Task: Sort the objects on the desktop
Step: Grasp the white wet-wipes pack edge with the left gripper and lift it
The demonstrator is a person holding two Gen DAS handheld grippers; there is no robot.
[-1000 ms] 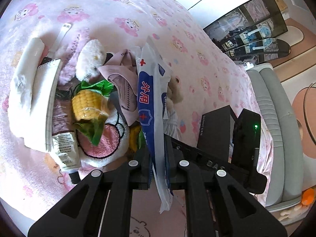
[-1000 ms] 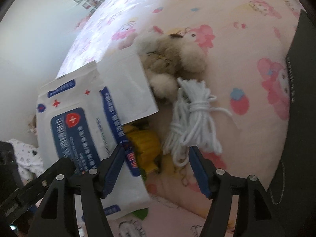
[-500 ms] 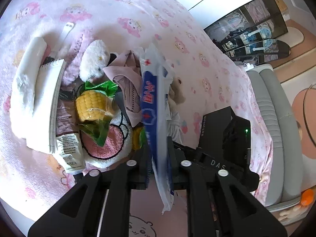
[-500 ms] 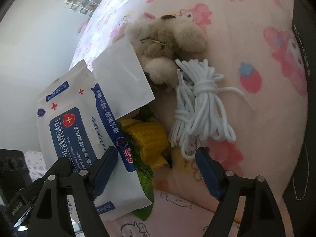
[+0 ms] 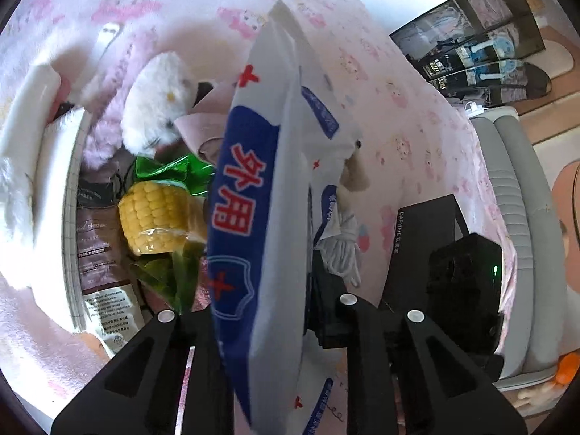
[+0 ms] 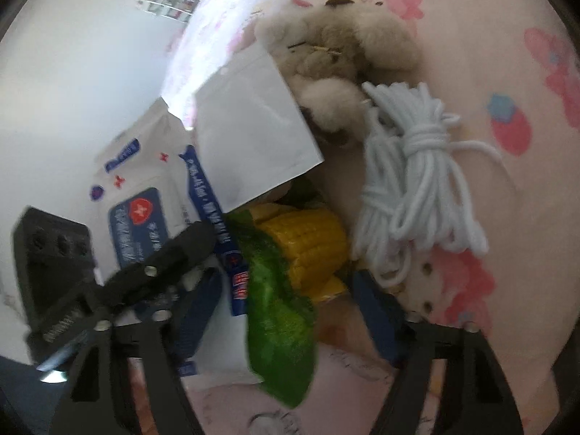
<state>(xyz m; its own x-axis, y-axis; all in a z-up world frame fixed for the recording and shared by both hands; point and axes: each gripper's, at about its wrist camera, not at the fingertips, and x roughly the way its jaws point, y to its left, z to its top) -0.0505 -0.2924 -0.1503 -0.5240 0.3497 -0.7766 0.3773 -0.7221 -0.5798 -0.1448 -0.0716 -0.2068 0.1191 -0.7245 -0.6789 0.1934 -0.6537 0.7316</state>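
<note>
My left gripper [image 5: 261,311] is shut on a white and blue pack of wet wipes [image 5: 261,195], held edge-up above the pile. The pack also shows in the right wrist view [image 6: 152,195], with the left gripper's black body beside it. My right gripper [image 6: 290,290] is open, its jaws on either side of a packaged corn cob [image 6: 304,250] with a green wrapper. A coil of white cord [image 6: 413,188] lies just right of the corn. A beige plush toy [image 6: 340,58] lies beyond it.
In the left wrist view a second corn cob [image 5: 156,214], a white plush [image 5: 156,105], a brown snack packet [image 5: 98,246], pink cloth [image 5: 203,130] and a white roll [image 5: 21,127] lie on the pink sheet. A black box [image 5: 424,239] stands right.
My left gripper has lifted the wipes pack higher and nearer its camera. My right gripper has moved in low over the corn and cord.
</note>
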